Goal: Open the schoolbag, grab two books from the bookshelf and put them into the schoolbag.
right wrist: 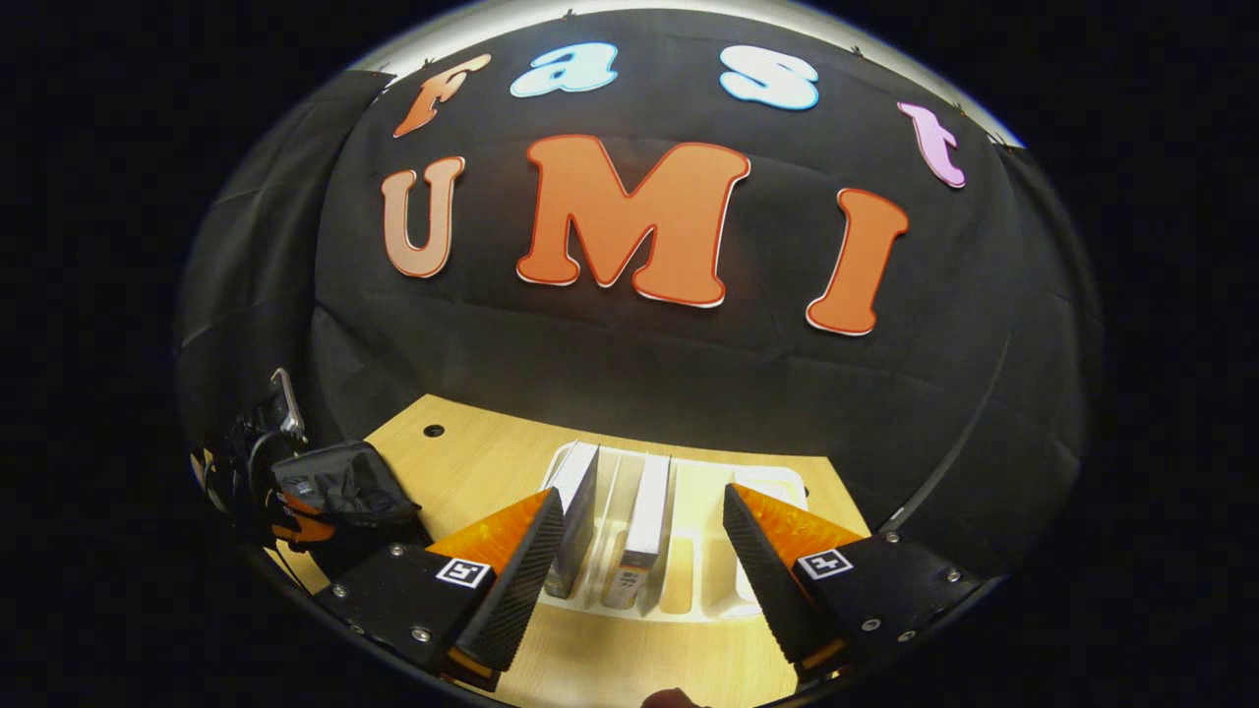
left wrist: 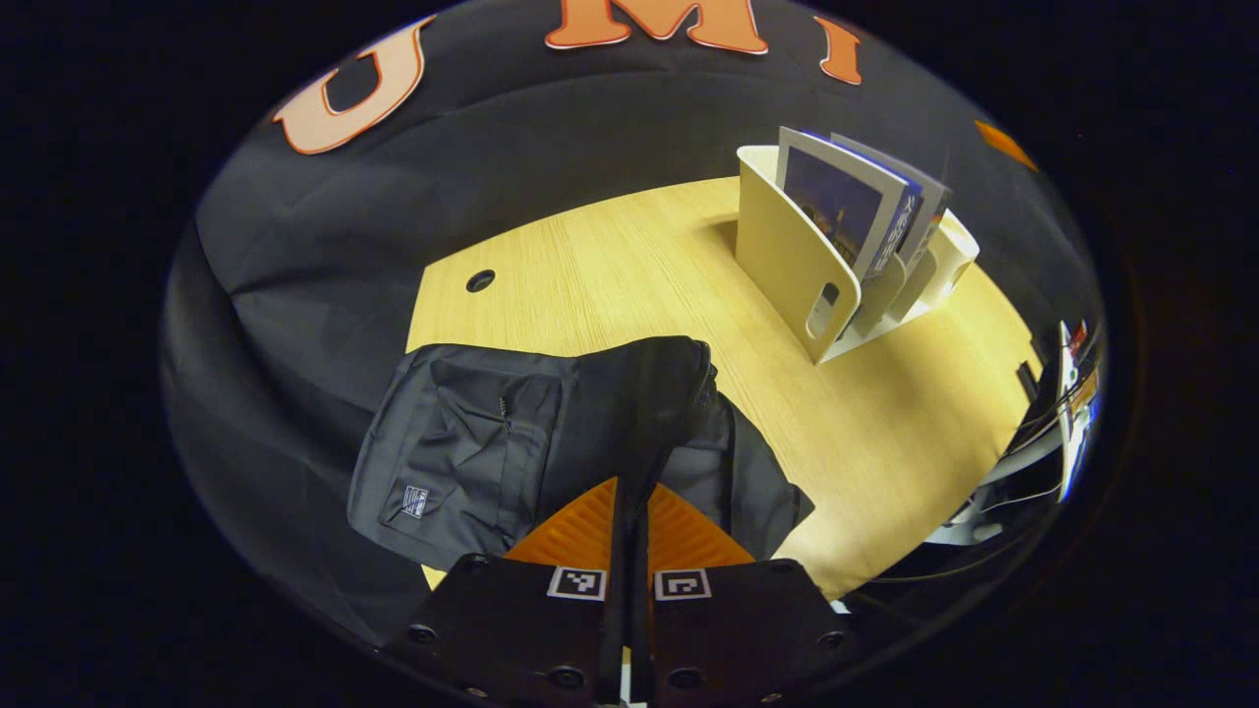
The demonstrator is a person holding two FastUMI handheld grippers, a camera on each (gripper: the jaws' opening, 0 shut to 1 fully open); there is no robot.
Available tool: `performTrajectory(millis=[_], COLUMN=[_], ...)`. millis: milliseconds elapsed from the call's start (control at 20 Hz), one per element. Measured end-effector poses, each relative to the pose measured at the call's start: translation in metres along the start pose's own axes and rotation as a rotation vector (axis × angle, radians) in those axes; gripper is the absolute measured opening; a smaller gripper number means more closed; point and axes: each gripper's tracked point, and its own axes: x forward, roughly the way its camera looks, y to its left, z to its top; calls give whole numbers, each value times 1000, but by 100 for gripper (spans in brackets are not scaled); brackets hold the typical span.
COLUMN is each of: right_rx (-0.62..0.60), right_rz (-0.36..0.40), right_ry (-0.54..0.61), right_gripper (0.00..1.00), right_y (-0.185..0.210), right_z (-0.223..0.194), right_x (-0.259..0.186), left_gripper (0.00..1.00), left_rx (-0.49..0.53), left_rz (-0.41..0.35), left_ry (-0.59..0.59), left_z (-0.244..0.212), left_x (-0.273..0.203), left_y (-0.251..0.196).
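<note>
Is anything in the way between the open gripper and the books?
Nothing visible is. The right hand-held gripper hangs open above the books, which stand upright in the white bookshelf, with only bare air between.

Recording booth, not a lived-in room. Black cloth wall [right wrist: 639,374] drapes behind and beside a light wooden desk [left wrist: 610,275] with a cable hole [left wrist: 480,280]. White book rack [left wrist: 787,265] and black schoolbag [left wrist: 472,442] staged on top.

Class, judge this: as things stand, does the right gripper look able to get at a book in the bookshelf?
Probably yes. The right gripper is open above the bookshelf, and the book stands upright between its fingers.
</note>
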Motion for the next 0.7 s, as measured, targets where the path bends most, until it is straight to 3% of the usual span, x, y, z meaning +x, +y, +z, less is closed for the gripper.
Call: performTrajectory(millis=[150,350,700], right_rx=[-54,-157,-116], right_rz=[53,52,131], right_ry=[56,151,356], right_gripper=[97,98,98], right_y=[21,32,55], right_z=[0,-8,-26], right_x=[14,29,55], left_gripper=[4,4,4], left_rx=[-29,-22,-5], left_rz=[-83,-166,-279], left_ry=[23,54,124], left_z=[8,19,34], left_x=[-11,-18,-26], left_y=[12,28,41])
